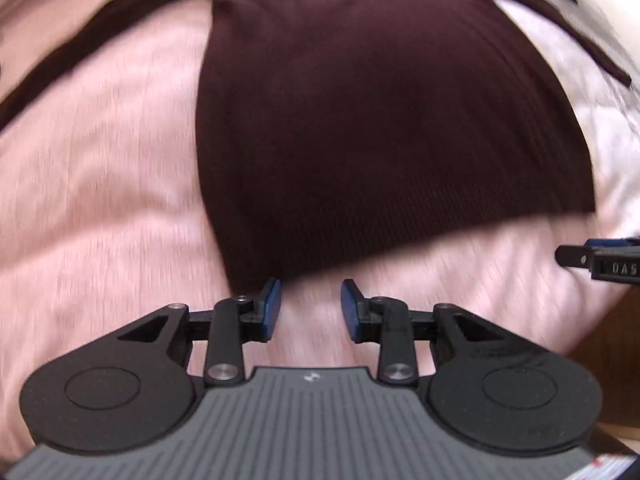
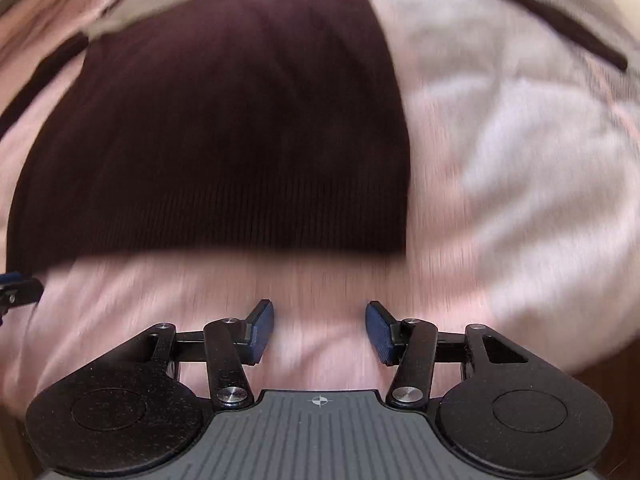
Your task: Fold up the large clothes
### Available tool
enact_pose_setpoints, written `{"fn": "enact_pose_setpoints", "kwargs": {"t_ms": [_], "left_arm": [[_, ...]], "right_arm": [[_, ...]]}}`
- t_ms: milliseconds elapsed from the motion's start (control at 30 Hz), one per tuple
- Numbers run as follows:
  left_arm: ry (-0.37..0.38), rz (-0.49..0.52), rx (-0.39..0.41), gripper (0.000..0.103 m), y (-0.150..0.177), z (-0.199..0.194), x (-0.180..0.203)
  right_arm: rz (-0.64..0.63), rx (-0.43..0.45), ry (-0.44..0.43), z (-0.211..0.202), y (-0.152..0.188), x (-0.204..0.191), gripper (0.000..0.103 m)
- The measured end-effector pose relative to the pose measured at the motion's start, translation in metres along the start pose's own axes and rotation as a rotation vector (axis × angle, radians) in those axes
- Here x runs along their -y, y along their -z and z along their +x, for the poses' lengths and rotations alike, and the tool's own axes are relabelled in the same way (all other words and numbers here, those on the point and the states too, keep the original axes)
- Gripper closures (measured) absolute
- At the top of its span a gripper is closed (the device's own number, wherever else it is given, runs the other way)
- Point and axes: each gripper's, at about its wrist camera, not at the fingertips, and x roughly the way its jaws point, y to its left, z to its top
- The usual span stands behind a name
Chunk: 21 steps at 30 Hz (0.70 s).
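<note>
Maroon ribbed garment [image 1: 372,120] lies flat, sleeves spread

Both wrist views low, close, facing forward over pink bed cover [image 1: 100,184]; shared: maroon garment [image 1: 380,120], left-offset versus right-offset.

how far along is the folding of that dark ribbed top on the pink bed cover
Done: the dark ribbed top lies spread flat on the pink cover, a sleeve stretched out to the side. In hand: nothing; the left gripper and right gripper are both open, short of the hem. Left: every fold, it seems, starting with the sleeves.
</note>
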Motion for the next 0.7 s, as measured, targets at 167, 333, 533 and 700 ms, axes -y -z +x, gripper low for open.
{"fn": "enact_pose_setpoints", "kwargs": {"t_ms": [167,333,533,700], "left_arm": [[-0.005,-0.063,-0.013,0.073,-0.006,-0.072,0.007],[-0.074,-0.024,0.146,0.063,-0.025,-0.173,0.043],[-0.164,-0.047,0.288,0.040,-0.022,-0.254,0.085],[-0.171,-0.083,0.295,0.039,-0.010,-0.283,0.105]], "right_arm": [[-0.032,0.020,-0.077,-0.072,-0.006,-0.006,0.054],[-0.073,0.172,-0.159,-0.179,-0.034,-0.010,0.052],[-0.178,0.294,-0.199,-0.262,-0.036,-0.015,0.046],[-0.193,0.282,-0.206,-0.293,-0.026,0.001,0.043]]}}
